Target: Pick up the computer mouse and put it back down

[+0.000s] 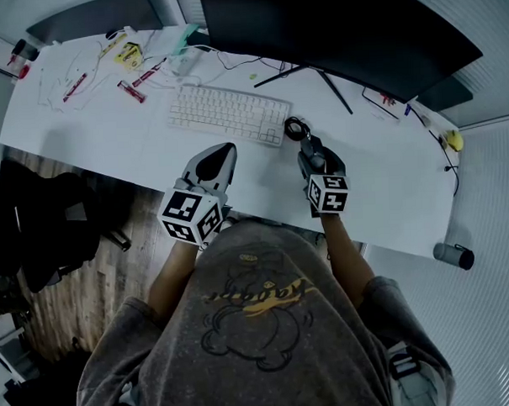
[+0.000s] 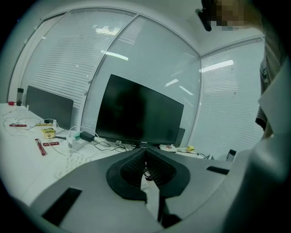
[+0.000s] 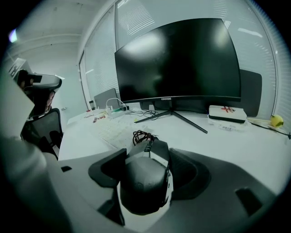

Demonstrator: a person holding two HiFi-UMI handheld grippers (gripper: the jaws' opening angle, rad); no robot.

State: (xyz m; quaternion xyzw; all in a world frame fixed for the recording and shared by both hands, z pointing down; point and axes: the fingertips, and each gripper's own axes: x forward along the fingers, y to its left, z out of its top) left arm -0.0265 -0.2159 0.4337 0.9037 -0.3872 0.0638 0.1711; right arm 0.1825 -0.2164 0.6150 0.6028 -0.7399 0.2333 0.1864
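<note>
A dark computer mouse (image 3: 144, 182) sits between the jaws of my right gripper (image 3: 152, 152), whose pads press on both its sides, so the gripper is shut on it. From the head view, the right gripper (image 1: 312, 150) holds the mouse (image 1: 315, 160) low over the white desk (image 1: 380, 192), just right of the keyboard (image 1: 225, 112). Whether the mouse touches the desk I cannot tell. Its coiled black cable (image 3: 143, 135) lies just ahead of it. My left gripper (image 1: 217, 154) hovers near the desk's front edge with nothing in it, its jaws closed together (image 2: 145, 154).
A large dark monitor (image 1: 339, 26) stands behind on a thin-legged stand (image 3: 173, 114). Red pens (image 1: 133, 92), a yellow box (image 1: 128, 54) and loose wires lie at the far left. A grey cylinder (image 1: 453, 254) rests at the right front edge. A black chair (image 1: 37, 233) stands left.
</note>
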